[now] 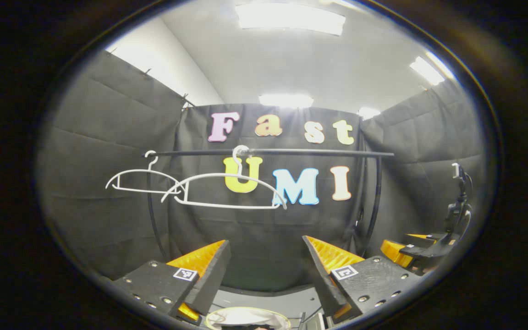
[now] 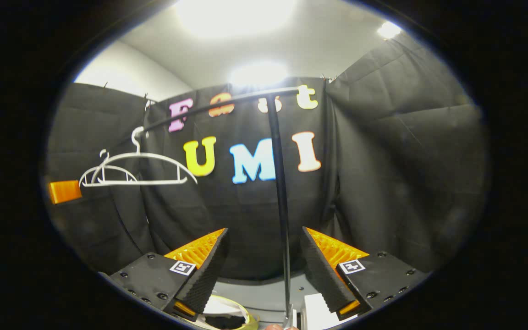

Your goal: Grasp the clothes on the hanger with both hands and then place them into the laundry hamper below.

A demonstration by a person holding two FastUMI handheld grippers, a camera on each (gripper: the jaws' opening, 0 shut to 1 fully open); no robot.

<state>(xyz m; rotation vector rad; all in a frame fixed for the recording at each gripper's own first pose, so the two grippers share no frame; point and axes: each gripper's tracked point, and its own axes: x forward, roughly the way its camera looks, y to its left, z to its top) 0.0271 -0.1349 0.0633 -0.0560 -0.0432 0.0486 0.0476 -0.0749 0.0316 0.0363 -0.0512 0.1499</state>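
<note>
Two white hangers hang bare on a black rail (image 1: 268, 152): a nearer one (image 1: 227, 190) and a smaller one (image 1: 142, 181) to its left. My left gripper (image 1: 265, 240) stands open below them, nothing between its fingers. Under it shows the pale rim of the laundry hamper (image 1: 245, 315). In the right gripper view the hangers (image 2: 138, 169) are up at the left and the hamper rim (image 2: 234, 311) lies at the bottom. My right gripper (image 2: 264, 230) is open and holds nothing, with the rack's upright post (image 2: 280, 197) just ahead of its gap.
The other gripper (image 1: 406, 250) is low at the right of the left gripper view, beside a dark stand with a clamp (image 1: 459, 201). One finger of the left gripper (image 2: 64, 191) pokes in at the right gripper view's left edge. Black cloth walls close in all around.
</note>
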